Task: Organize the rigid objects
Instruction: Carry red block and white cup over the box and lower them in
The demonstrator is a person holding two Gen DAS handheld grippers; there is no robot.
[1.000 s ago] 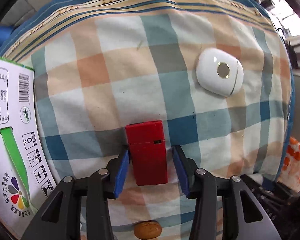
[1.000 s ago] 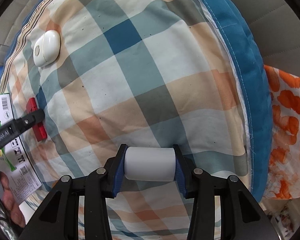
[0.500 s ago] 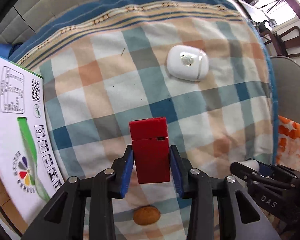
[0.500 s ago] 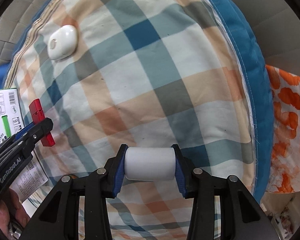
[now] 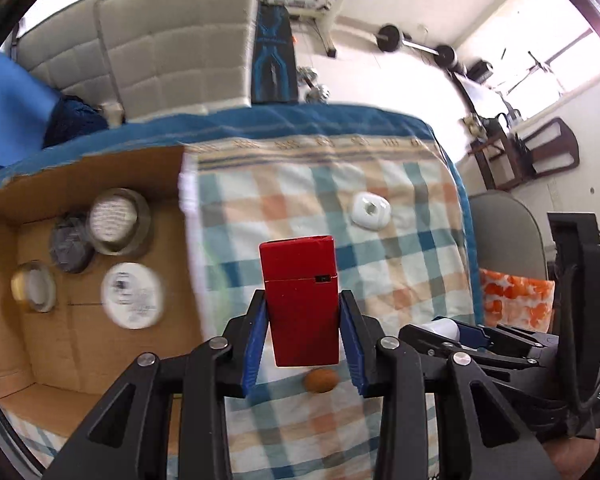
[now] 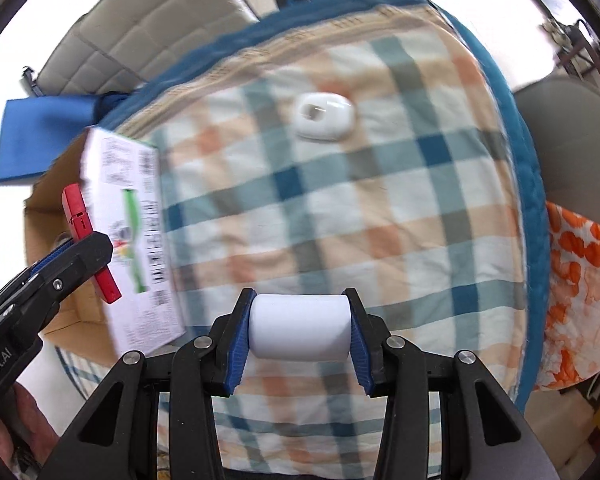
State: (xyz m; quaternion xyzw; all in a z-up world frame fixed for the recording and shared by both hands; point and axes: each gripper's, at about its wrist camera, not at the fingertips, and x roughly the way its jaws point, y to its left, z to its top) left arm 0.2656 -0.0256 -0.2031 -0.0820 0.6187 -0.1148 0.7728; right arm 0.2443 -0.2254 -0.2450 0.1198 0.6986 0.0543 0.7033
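Observation:
My left gripper (image 5: 302, 340) is shut on a red flip-top box (image 5: 300, 300), held upright above the checked blanket (image 5: 400, 264). The same red box (image 6: 86, 240) shows in the right wrist view at the left, near the carton's flap. My right gripper (image 6: 299, 334) is shut on a white cylinder (image 6: 299, 330), its ends pressed between the blue pads. That right gripper (image 5: 452, 334) also appears at the lower right of the left wrist view, with the white cylinder (image 5: 444, 327) peeking out. A white rounded case (image 5: 370, 211) (image 6: 326, 116) lies on the blanket farther off.
An open cardboard carton (image 5: 84, 336) at the left holds several round jars and lids, with its printed flap (image 6: 134, 232) raised. A small brown nut-like object (image 5: 321, 380) lies on the blanket below the red box. An orange patterned cloth (image 6: 584, 288) lies right of the blanket. A quilted sofa (image 5: 160, 48) stands beyond.
Both grippers have risen well above the blanket with their objects. The left jaws closed onto the red box and lifted it. The carton's inside has come into view.

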